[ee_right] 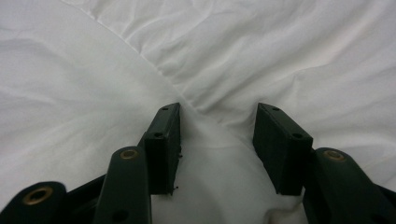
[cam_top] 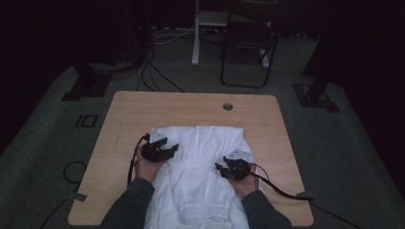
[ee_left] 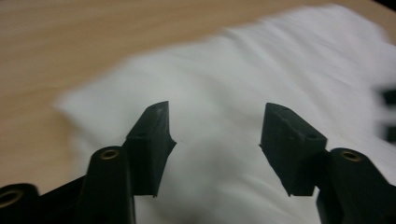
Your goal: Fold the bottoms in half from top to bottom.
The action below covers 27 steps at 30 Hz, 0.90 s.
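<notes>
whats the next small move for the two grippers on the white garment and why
Probably close both on the cloth: the left gripper and right gripper sit open over the white garment, fabric between the jaws but not yet pinched.

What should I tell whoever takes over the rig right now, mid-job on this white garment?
Left gripper: open, over the left side of the white garment, nothing held.
Right gripper: open, jaws either side of a crease in the cloth, not closed on it.
Garment: lies on the wooden table, top part folded into a flat band, elastic hem at the near edge.
Done: it looks partly folded.
Left: probably grip the cloth at both sides and make the next fold.
</notes>
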### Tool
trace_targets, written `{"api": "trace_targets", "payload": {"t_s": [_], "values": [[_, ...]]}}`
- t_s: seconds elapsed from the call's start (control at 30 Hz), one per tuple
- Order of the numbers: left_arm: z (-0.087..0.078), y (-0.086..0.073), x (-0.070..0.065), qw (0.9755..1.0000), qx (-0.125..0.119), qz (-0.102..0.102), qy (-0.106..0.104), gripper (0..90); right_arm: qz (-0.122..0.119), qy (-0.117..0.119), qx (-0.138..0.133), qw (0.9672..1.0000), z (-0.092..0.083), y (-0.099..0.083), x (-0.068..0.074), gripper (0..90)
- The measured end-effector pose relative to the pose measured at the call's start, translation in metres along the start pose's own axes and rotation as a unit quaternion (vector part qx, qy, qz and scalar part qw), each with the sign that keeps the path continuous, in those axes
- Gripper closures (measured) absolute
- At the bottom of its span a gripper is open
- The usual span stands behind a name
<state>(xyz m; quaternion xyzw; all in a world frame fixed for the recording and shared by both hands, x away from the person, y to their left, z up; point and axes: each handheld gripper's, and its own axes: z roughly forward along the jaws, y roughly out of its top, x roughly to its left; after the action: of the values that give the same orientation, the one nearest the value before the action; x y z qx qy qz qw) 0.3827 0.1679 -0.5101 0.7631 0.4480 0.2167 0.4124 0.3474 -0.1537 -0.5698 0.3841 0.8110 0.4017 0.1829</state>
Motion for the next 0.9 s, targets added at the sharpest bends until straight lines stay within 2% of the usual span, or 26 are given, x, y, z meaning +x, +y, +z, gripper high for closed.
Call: {"api": "trace_targets", "payload": {"t_s": [0.03, 0.07, 0.1, 0.13, 0.17, 0.2, 0.23, 0.27, 0.3, 0.33, 0.47, 0.57, 0.63, 0.67, 0.73, 0.77, 0.8, 0.83, 0.87, 0.9], "values": [[0.0, 0.0, 0.0, 1.0, 0.0, 0.0, 0.0, 39.6, 0.0, 0.0, 0.0, 1.0, 0.0, 0.0, 0.0, 50.8], [0.01, 0.007, 0.018, 0.9995, 0.005, -0.02, 0.023, 38.1, 0.0, 0.0, 0.0, 1.0, 0.0, 0.0, 0.0, 50.8], [0.01, 0.007, 0.018, 0.9995, 0.005, -0.02, 0.023, 36.8, 0.0, 0.0, 0.0, 1.0, 0.0, 0.0, 0.0, 50.8], [0.021, 0.01, 0.027, 0.9986, 0.019, -0.019, 0.045, 33.8, 0.001, 0.0, 0.0, 1.0, 0.0, 0.0, 0.0, 50.8], [0.021, 0.01, 0.027, 0.9986, 0.019, -0.019, 0.045, 32.3, 0.0, 0.0, -0.001, 1.0, 0.0, 0.0, 0.0, 50.8], [0.034, 0.01, 0.035, 0.9974, 0.033, -0.014, 0.063, 30.2, 0.001, 0.0, 0.0, 1.0, 0.0, 0.0, 0.0, 50.8], [0.034, 0.01, 0.035, 0.9974, 0.033, -0.014, 0.063, 28.5, 0.001, 0.0, 0.0, 1.0, 0.0, 0.0, 0.0, 50.8], [0.047, 0.008, 0.042, 0.9962, 0.047, -0.019, 0.07, 27.9, 0.001, 0.0, -0.001, 1.0, 0.0, 0.0, 0.0, 50.8], [0.047, 0.008, 0.042, 0.9962, 0.047, -0.019, 0.07, 27.7, 0.001, 0.0, -0.001, 1.0, 0.0, 0.0, 0.0, 50.8], [0.056, 0.004, 0.048, 0.9956, 0.061, -0.031, 0.064, 26.6, 0.001, 0.0, 0.0, 1.0, 0.0, 0.0, 0.0, 50.8], [0.066, -0.002, 0.05, 0.9953, 0.07, -0.034, 0.057, 26.4, 0.001, 0.0, -0.001, 1.0, 0.0, 0.0, 0.0, 50.8], [0.069, -0.004, 0.053, 0.995, 0.074, -0.041, 0.053, 25.6, 0.001, 0.0, 0.0, 1.0, 0.0, 0.0, 0.0, 50.8], [0.069, -0.006, 0.055, 0.9954, 0.067, -0.045, 0.052, 24.6, 0.001, 0.0, 0.0, 1.0, 0.0, 0.0, 0.0, 50.8], [0.07, -0.007, 0.053, 0.9957, 0.064, -0.035, 0.057, 24.7, 0.001, 0.0, 0.0, 1.0, 0.0, 0.0, 0.0, 50.8], [0.069, -0.008, 0.051, 0.996, 0.062, -0.029, 0.058, 25.7, 0.0, 0.0, 0.0, 1.0, 0.0, 0.0, 0.0, 50.8], [0.069, -0.008, 0.051, 0.996, 0.062, -0.029, 0.058, 32.1, 0.0, 0.0, 0.0, 1.0, 0.0, 0.0, 0.0, 50.8], [0.067, -0.007, 0.049, 0.997, 0.062, -0.024, 0.04, 44.3, 0.001, 0.0, 0.0, 1.0, 0.0, 0.0, 0.0, 50.7], [0.067, -0.007, 0.049, 0.997, 0.062, -0.024, 0.04, 50.2, 0.001, 0.0, 0.0, 1.0, 0.0, 0.0, 0.0, 50.7], [0.066, -0.007, 0.045, 0.9975, 0.062, -0.024, 0.024, 61.4, 0.003, 0.002, -0.001, 1.0, 0.0, 0.0, -0.001, 50.7], [0.066, -0.007, 0.045, 0.9975, 0.062, -0.024, 0.024, 68.2, 0.003, 0.002, -0.001, 1.0, 0.0, 0.0, -0.001, 50.7]]}}
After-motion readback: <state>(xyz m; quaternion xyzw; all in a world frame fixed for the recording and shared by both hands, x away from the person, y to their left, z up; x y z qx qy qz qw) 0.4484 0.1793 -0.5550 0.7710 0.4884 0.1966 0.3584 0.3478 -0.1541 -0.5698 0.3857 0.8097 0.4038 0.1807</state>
